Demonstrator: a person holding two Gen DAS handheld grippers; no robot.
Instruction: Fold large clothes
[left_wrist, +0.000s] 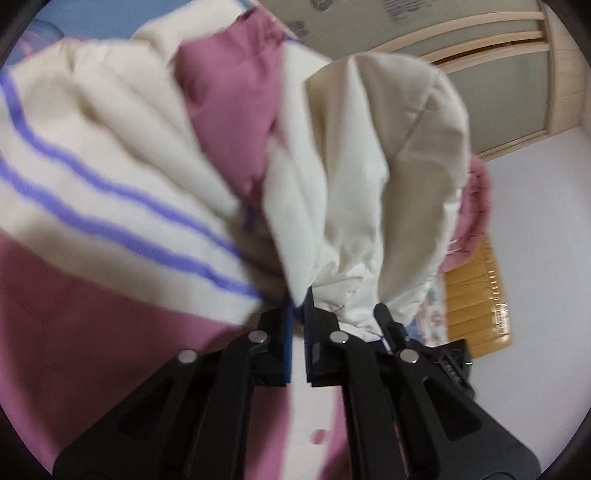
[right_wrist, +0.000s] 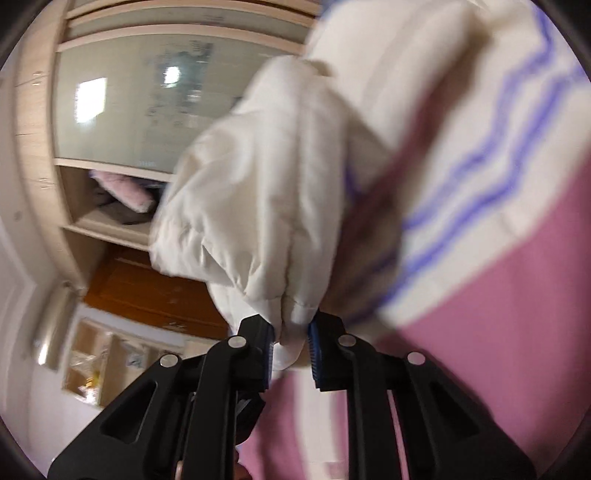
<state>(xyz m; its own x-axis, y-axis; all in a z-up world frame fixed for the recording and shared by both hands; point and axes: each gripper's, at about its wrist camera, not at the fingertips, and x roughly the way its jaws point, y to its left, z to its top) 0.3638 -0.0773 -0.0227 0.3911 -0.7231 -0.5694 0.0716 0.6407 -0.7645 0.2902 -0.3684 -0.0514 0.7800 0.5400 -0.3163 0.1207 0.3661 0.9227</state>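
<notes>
The garment is a large padded jacket, cream (left_wrist: 122, 155) with purple stripes (left_wrist: 110, 229) and pink panels (left_wrist: 92, 332), and it fills the left wrist view. My left gripper (left_wrist: 299, 306) is shut on a bunched fold of its white lining (left_wrist: 332, 206), which rises straight from the fingertips. In the right wrist view the same jacket (right_wrist: 498, 258) hangs on the right, blurred. My right gripper (right_wrist: 291, 332) is shut on a puffy white edge of the jacket (right_wrist: 258, 192), pinched between the blue pads (right_wrist: 317, 343).
A wardrobe with frosted glass doors (right_wrist: 147, 99) stands behind. Below the doors, its open shelf (right_wrist: 110, 221) holds a pink cushion (right_wrist: 125, 188). Lower down is an orange-brown wooden panel (right_wrist: 147, 291). White wall (left_wrist: 535, 240) lies to the right in the left wrist view.
</notes>
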